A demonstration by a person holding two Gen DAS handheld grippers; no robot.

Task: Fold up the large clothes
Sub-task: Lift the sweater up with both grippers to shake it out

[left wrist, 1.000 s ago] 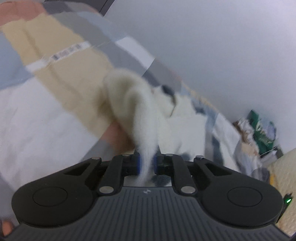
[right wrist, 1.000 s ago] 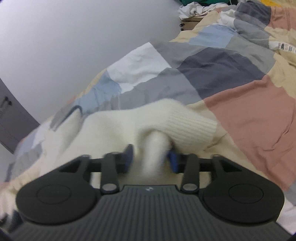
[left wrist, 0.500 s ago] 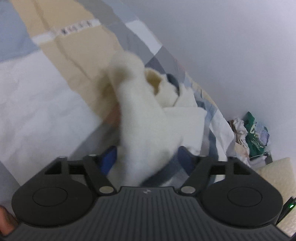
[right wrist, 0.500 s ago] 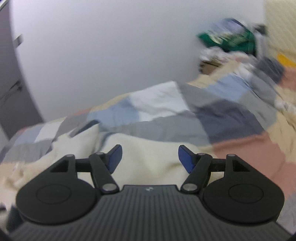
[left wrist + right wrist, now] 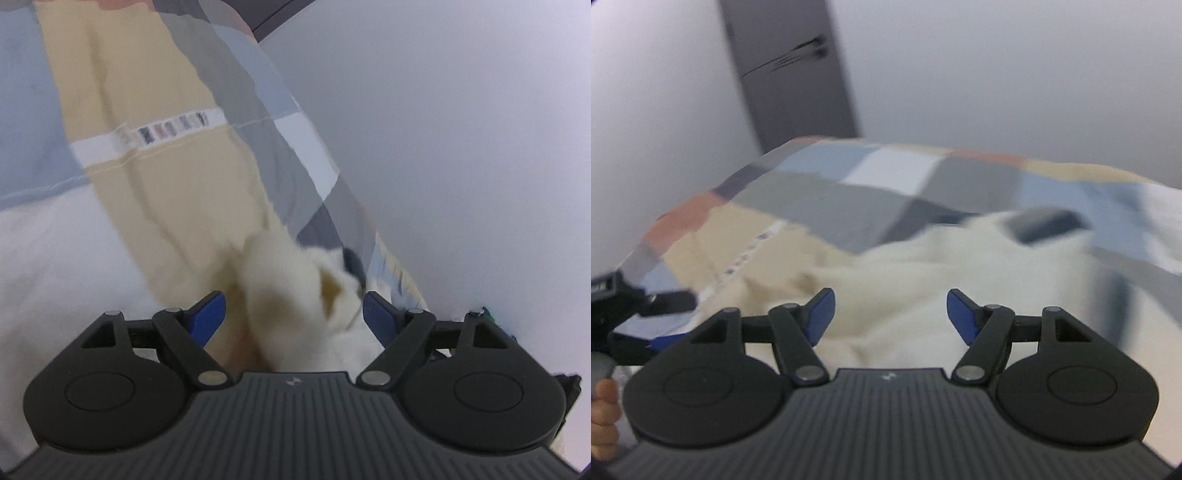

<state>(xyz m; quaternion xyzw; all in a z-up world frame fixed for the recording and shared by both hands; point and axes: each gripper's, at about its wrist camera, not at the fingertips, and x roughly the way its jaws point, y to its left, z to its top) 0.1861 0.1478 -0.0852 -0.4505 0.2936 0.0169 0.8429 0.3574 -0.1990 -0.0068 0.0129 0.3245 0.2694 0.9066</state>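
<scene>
Lying on the patchwork quilt, cream sweater, seemingly loose between both released hand-held grippers, left and right.

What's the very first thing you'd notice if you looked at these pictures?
Probably the fluffy cream sweater, lying rumpled on the bed. Under it spreads a patchwork quilt of grey, blue, tan and pink squares, reaching to the far wall. Close up, the blue pads of the left gripper stand wide apart around a fold of the sweater, not pressing it.
</scene>
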